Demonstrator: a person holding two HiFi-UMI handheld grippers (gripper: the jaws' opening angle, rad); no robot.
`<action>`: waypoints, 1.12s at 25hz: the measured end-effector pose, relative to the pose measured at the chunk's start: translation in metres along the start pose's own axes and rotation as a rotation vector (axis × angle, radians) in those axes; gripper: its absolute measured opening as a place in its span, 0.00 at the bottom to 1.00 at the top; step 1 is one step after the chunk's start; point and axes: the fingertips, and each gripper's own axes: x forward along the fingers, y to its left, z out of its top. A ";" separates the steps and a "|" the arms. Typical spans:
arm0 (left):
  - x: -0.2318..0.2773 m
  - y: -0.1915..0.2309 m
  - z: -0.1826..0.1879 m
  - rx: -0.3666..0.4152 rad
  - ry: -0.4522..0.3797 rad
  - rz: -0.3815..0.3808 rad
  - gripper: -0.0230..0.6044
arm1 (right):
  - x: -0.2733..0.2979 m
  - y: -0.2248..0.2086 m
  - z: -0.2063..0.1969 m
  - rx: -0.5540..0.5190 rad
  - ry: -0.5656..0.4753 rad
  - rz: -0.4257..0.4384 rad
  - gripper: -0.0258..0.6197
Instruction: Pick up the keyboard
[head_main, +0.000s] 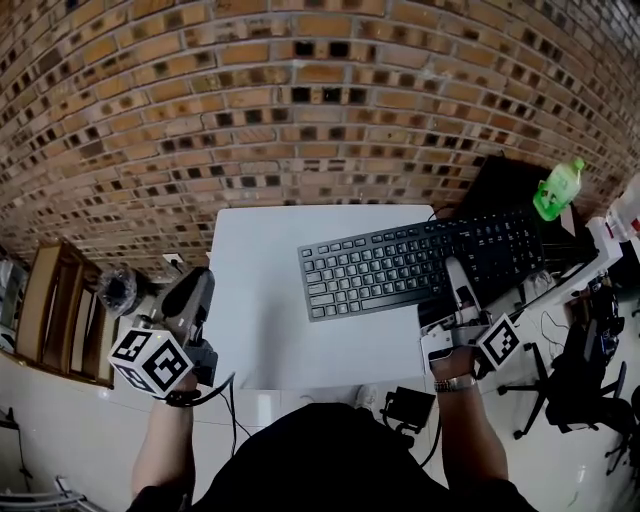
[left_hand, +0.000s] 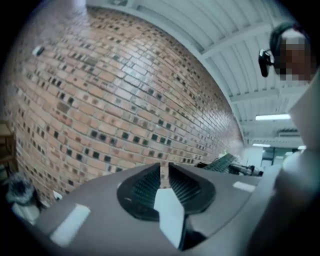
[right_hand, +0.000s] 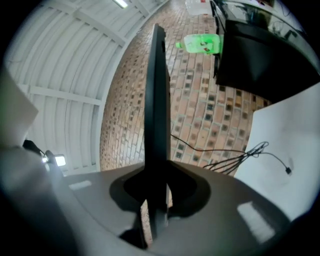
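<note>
A black keyboard hangs tilted above the white table, its right end reaching past the table's edge. My right gripper is shut on the keyboard's near long edge, close to its right end. In the right gripper view the keyboard shows edge-on as a thin dark slab clamped between the jaws of the right gripper. My left gripper is off the table's left side, apart from the keyboard. In its own view the left gripper has a narrow gap and holds nothing; the keyboard shows far to the right.
A green bottle stands on a cluttered desk to the right, beside a dark object. A cable runs down by the table's edge. An office chair is at lower right, wooden furniture at left, a brick wall behind.
</note>
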 end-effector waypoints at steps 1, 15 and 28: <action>-0.004 0.003 0.005 0.061 -0.032 0.034 0.13 | -0.002 0.001 0.002 -0.011 -0.006 -0.003 0.14; -0.019 -0.007 0.021 0.394 -0.147 0.183 0.05 | -0.020 0.004 0.015 -0.026 -0.036 -0.016 0.14; -0.018 -0.011 0.030 0.456 -0.175 0.182 0.05 | -0.017 0.006 0.018 -0.032 -0.052 -0.012 0.14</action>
